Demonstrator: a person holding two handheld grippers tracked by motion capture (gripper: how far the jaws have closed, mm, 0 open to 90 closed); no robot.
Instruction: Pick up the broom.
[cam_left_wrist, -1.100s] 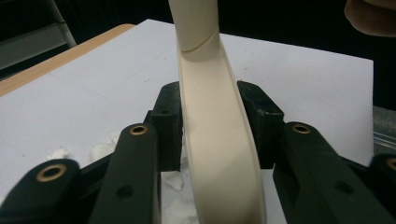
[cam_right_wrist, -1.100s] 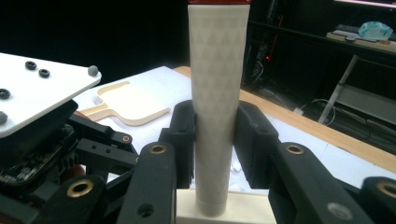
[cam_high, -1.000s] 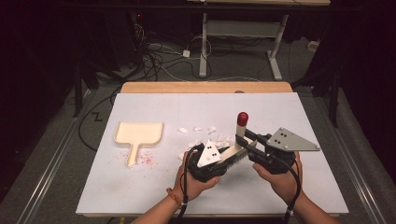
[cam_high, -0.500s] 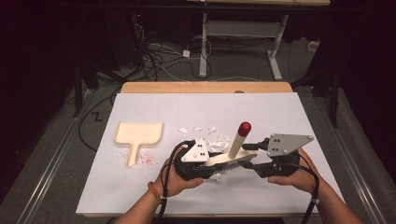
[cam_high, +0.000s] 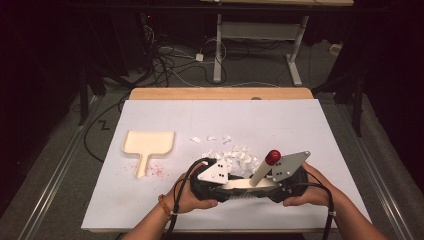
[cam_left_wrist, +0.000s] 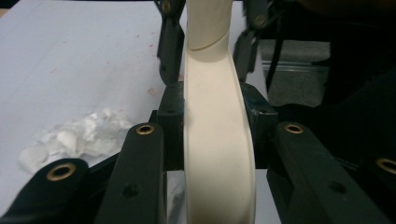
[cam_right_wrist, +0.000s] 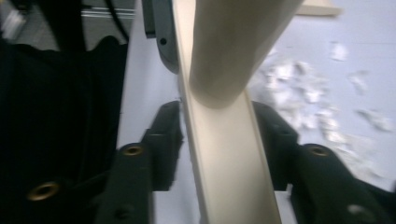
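Observation:
A cream hand brush (cam_high: 246, 184) with a red-tipped handle (cam_high: 273, 157) lies crosswise just above the white table sheet (cam_high: 300, 125), near the front edge. My left gripper (cam_high: 226, 187) is shut on its left end, my right gripper (cam_high: 269, 188) on its right end. In the left gripper view the brush's curved cream back (cam_left_wrist: 217, 140) runs between the jaws of my left gripper (cam_left_wrist: 217, 133). The right gripper view has the cream bar (cam_right_wrist: 229, 154) and the handle's base (cam_right_wrist: 233, 51) clamped in my right gripper (cam_right_wrist: 217, 135). A pile of white paper scraps (cam_high: 235, 158) lies just behind the brush.
A cream dustpan (cam_high: 149, 142) lies at the left of the sheet, handle toward me, with red specks (cam_high: 158, 171) beside it. A few stray scraps (cam_high: 210, 139) sit behind the pile. The table's wooden back edge (cam_high: 220, 93) and the floor's cables (cam_high: 180, 65) lie beyond.
Both grippers and the brush have come down toward the front edge, and the hands have spread apart. The brush handle went from upright to leaning right.

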